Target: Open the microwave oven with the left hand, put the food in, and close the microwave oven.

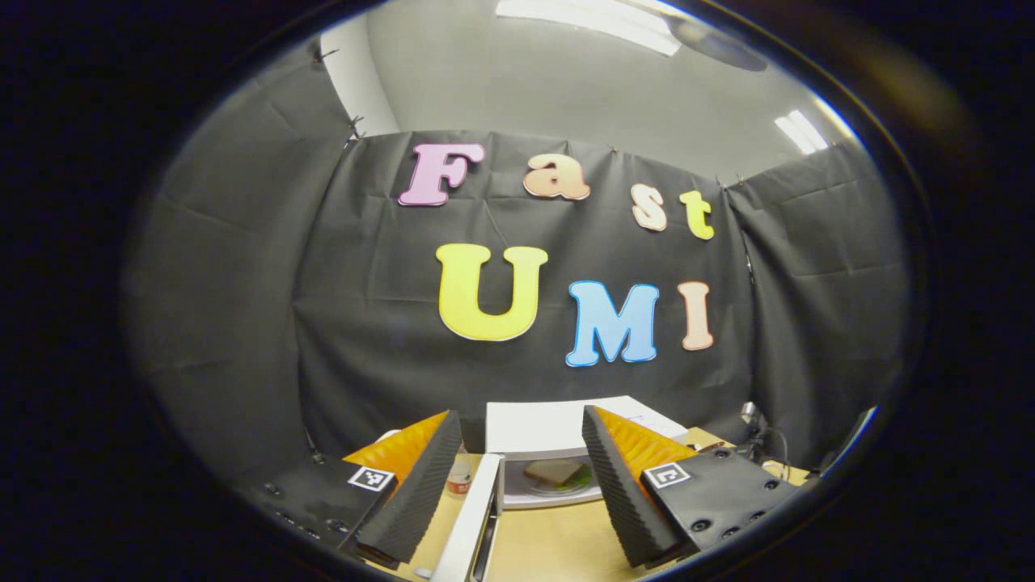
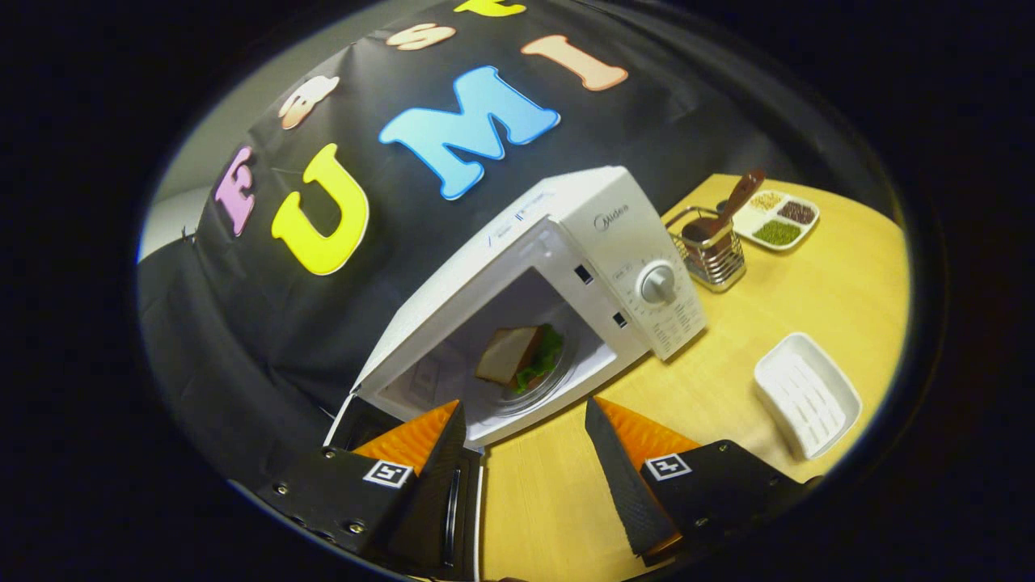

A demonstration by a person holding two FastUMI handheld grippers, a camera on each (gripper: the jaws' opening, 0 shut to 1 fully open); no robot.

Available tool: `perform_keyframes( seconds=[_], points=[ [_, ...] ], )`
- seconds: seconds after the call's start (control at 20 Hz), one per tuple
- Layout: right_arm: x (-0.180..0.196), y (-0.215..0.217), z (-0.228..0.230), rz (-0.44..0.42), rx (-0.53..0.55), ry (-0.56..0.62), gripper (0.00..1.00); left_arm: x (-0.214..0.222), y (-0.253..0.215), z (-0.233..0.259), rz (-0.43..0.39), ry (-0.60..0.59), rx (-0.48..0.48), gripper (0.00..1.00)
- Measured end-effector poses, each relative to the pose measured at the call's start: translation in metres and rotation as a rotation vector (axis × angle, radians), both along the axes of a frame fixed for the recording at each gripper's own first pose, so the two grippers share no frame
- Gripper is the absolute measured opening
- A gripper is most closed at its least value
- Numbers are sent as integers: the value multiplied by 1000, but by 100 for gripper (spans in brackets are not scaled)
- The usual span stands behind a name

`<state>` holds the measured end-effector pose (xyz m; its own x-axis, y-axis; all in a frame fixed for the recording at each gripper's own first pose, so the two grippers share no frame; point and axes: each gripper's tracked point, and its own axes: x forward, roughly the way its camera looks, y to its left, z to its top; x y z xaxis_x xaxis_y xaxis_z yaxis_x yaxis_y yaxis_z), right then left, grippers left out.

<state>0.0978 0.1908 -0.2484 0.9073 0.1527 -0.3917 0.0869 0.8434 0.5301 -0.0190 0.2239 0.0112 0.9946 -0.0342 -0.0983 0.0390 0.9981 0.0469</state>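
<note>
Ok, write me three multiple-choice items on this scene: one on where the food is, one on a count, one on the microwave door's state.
1. Where is the sandwich?
A. On the white tray
B. Inside the microwave
C. In the wire caddy

2. How many compartments has the divided dish?
A. Three
B. One
C. Six

3. How does the microwave door stand?
A. Shut
B. Removed
C. Open

Key: 1 B, it lies on the turntable in the cavity; 2 A, three fillings show side by side; 3 C, the cavity is exposed and the door swings out toward the left gripper.
</note>
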Motion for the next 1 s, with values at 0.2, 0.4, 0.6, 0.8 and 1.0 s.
perform_keyframes(
  seconds=[0.2, 0.4, 0.6, 0.8, 1.0],
  points=[
    [-31, -33, 64, -28, -178, -127, 89, -1, -4, -19, -18, 28, -9, 97],
    [-54, -65, 141, -90, -361, -275, 89, -8, -12, -26, -37, 36, -5, 97],
    [-73, -73, 204, -99, -474, -362, 88, -11, -19, -18, -63, 14, 9, 96],
    [-84, -72, 232, -106, -483, -382, 89, -19, -16, 4, -56, -46, 20, 97],
    [-86, -68, 243, -93, -512, -409, 88, -29, 8, 9, -16, -44, 49, 96]
  ],
)
